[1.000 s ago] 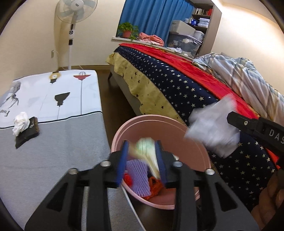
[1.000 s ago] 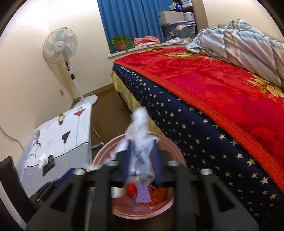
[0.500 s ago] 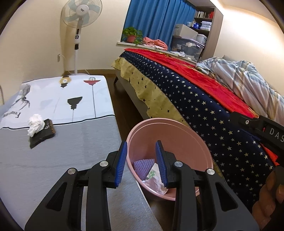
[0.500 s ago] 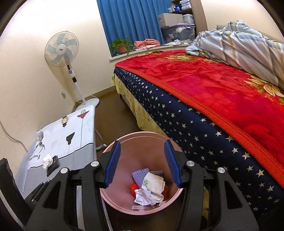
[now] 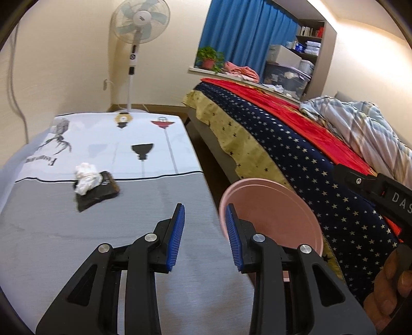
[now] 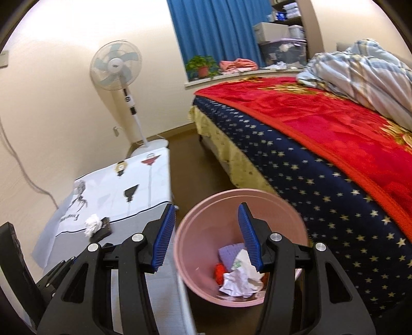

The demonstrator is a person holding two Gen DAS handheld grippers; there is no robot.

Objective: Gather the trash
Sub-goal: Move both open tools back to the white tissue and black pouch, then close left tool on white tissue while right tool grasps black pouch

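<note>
A pink bin [image 6: 206, 232] stands on the floor between the table and the bed; it also shows in the left wrist view [image 5: 278, 219]. Inside lie crumpled white paper [image 6: 237, 282], a purple piece [image 6: 229, 253] and something red [image 6: 220, 273]. A crumpled white tissue [image 5: 86, 177] lies on a dark wrapper [image 5: 99, 194] on the table [image 5: 77, 232]; both also show in the right wrist view, tissue [image 6: 93, 223], wrapper [image 6: 104, 230]. My left gripper [image 5: 204, 216] is open and empty above the table's right edge. My right gripper [image 6: 207, 214] is open and empty above the bin.
A bed with a starry blue cover [image 5: 296, 159] and red blanket [image 6: 334, 128] runs along the right. A standing fan [image 5: 139, 23] is by the far wall. A striped duvet [image 6: 360, 72] lies on the bed. The right gripper's body [image 5: 381, 190] shows at the right.
Both grippers opened and dropped their trash into the bin. The left gripper then swung left over the table; the right gripper drew back a little above the bin.
</note>
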